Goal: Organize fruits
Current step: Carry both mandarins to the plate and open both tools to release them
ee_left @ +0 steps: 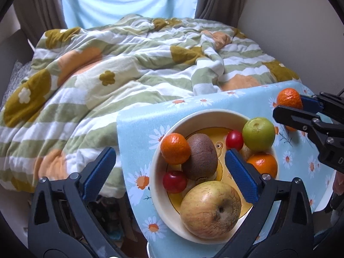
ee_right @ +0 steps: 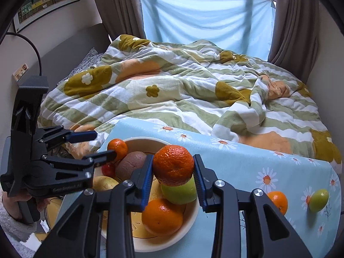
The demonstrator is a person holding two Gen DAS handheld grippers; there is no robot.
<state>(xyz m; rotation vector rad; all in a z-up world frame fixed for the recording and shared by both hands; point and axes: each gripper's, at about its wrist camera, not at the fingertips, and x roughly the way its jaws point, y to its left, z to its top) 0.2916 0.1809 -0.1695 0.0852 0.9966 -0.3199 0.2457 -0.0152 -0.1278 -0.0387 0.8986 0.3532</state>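
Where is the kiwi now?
In the left wrist view, the kiwi lies inside the bowl, between a mandarin on its left and a big apple below.

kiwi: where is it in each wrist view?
Left wrist: kiwi in the middle of the bowl, between the left gripper's open jaws.
Right wrist: kiwi at the bowl's left, partly hidden behind the right gripper's finger.
Shared landmark: the bowl's big yellowish apple.

- Cream bowl [ee_left: 217, 112], yellow inside.
- Light-blue table [ee_right: 247, 163] cover with white daisies.
- Green-and-white striped quilt [ee_left: 120, 68] with ochre flowers.
- Orange mandarin [ee_right: 173, 165] between blue pads [ee_right: 147, 185].
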